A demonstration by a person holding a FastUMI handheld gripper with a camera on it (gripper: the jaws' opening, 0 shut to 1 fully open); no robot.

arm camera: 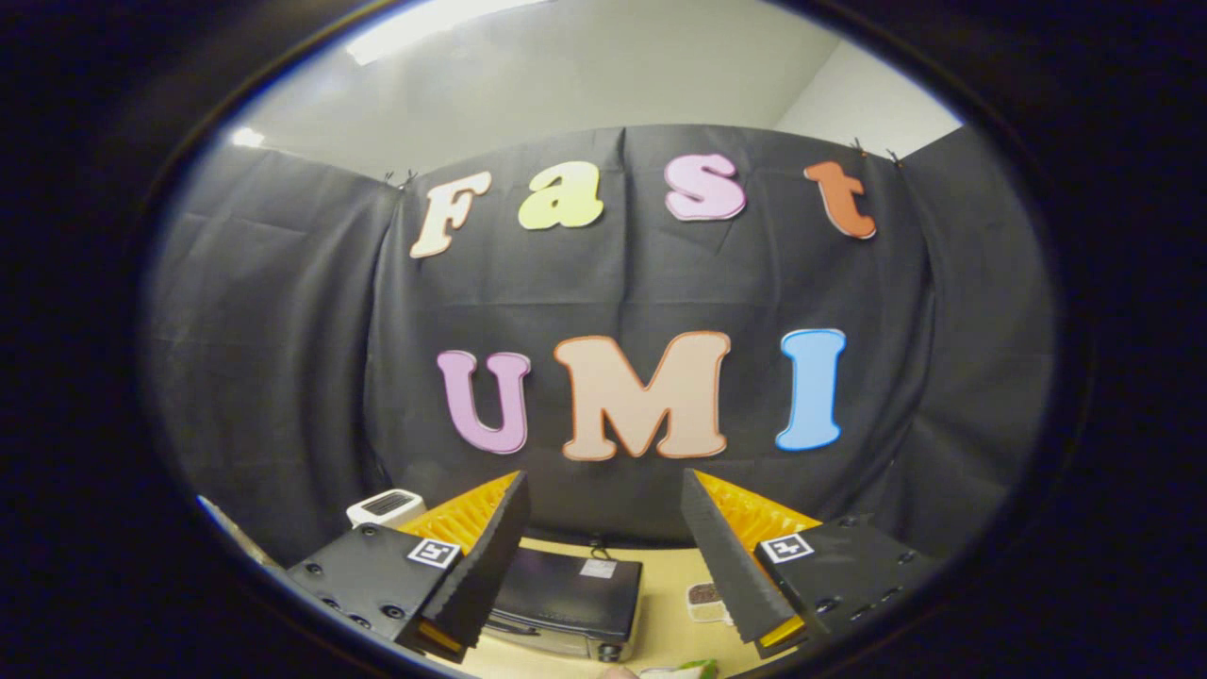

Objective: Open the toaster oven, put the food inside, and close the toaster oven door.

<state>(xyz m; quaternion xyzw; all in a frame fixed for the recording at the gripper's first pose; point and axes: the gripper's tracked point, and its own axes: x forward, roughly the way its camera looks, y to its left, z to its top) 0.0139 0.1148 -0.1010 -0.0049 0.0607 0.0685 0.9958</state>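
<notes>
Toaster oven (566, 594) sits on the table (665, 604) below and between the spread, empty fingers of the gripper (603, 528), high above it; food (684, 670) waits outside, so seemingly nothing is done yet.

Below you, the pale wooden table (665, 604) carries the black toaster oven (566, 596); just right of it sits a small dish (702, 596), perhaps holding something brown.

Ridged fingers (490, 556), black screwed mounts (square tags on each).
</notes>
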